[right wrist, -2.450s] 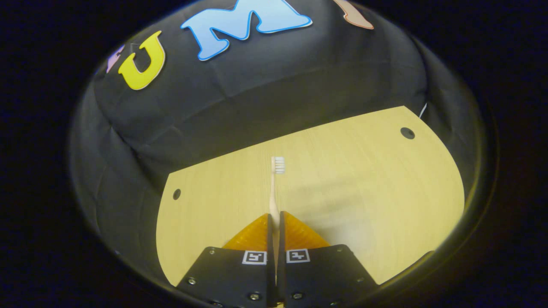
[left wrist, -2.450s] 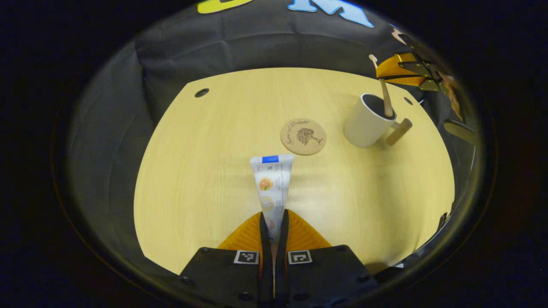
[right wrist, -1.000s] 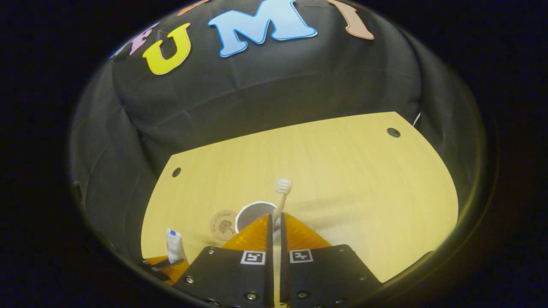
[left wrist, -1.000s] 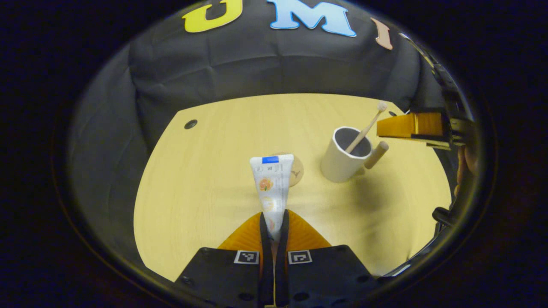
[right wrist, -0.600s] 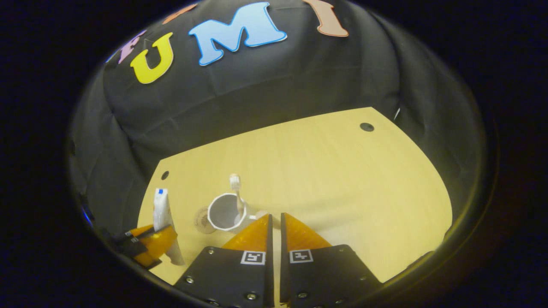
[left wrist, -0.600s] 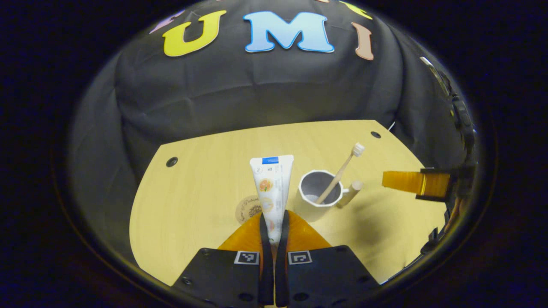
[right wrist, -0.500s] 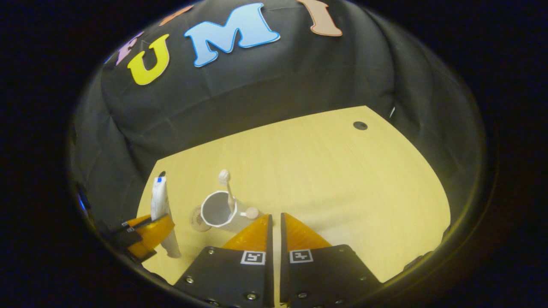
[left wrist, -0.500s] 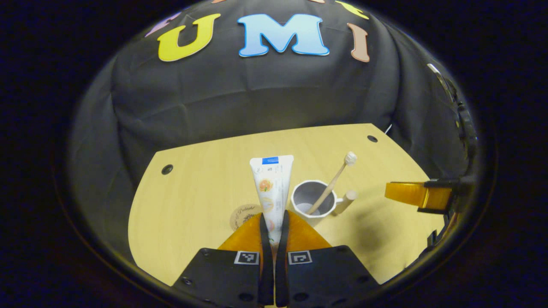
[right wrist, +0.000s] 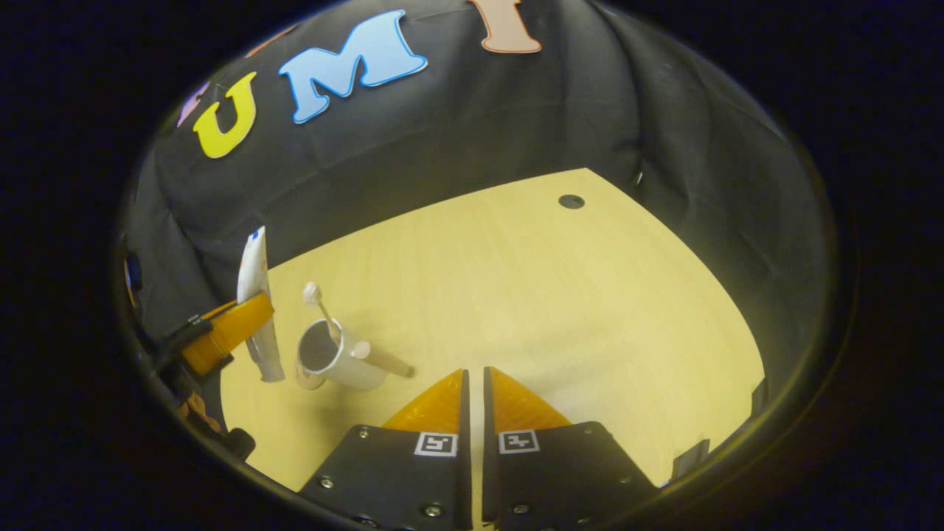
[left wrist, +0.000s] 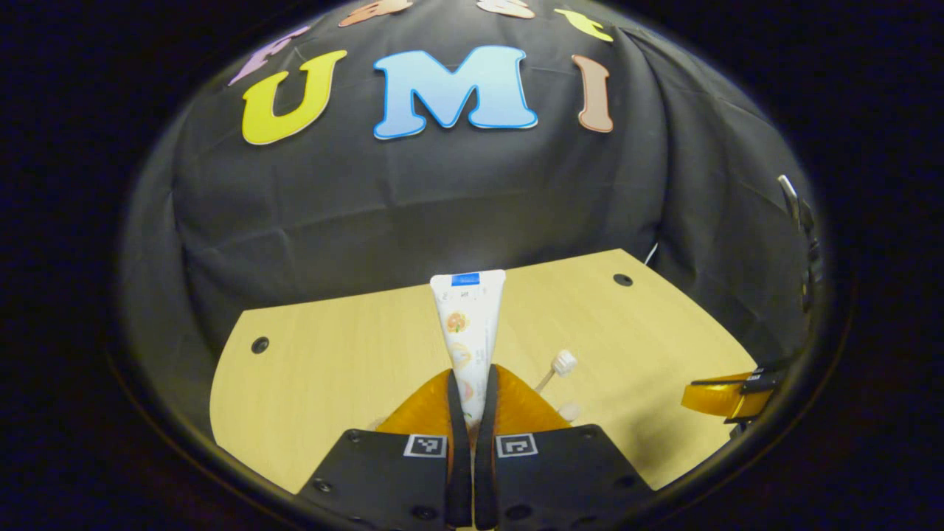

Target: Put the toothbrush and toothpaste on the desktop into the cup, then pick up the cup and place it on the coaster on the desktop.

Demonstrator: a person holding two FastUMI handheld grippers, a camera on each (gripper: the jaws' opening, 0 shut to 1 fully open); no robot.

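My left gripper (left wrist: 472, 375) is shut on a white toothpaste tube (left wrist: 469, 324), whose flat end stands upright above the fingers. In the right gripper view that tube (right wrist: 256, 295) hangs cap down just left of the white cup (right wrist: 335, 359), with the left gripper (right wrist: 254, 313) clamped around its middle. The toothbrush (right wrist: 316, 299) leans inside the cup, head up. Its head (left wrist: 564, 361) pokes out beside my left fingers, which hide the cup. A cork coaster (right wrist: 304, 381) peeks out behind the cup. My right gripper (right wrist: 474, 377) is shut on nothing, off to the cup's right.
The cup's wooden handle (right wrist: 383, 361) points toward the right gripper. The pale wooden table (right wrist: 560, 310) has cable holes near its back corners (left wrist: 259, 344) (left wrist: 623, 279). The right gripper (left wrist: 726, 397) sits at the table's right edge. Black cloth walls the table.
The right gripper let the toothbrush go into the cup and drew back to the right. The left gripper carried the toothpaste up and over to the cup, which slid under its fingers.
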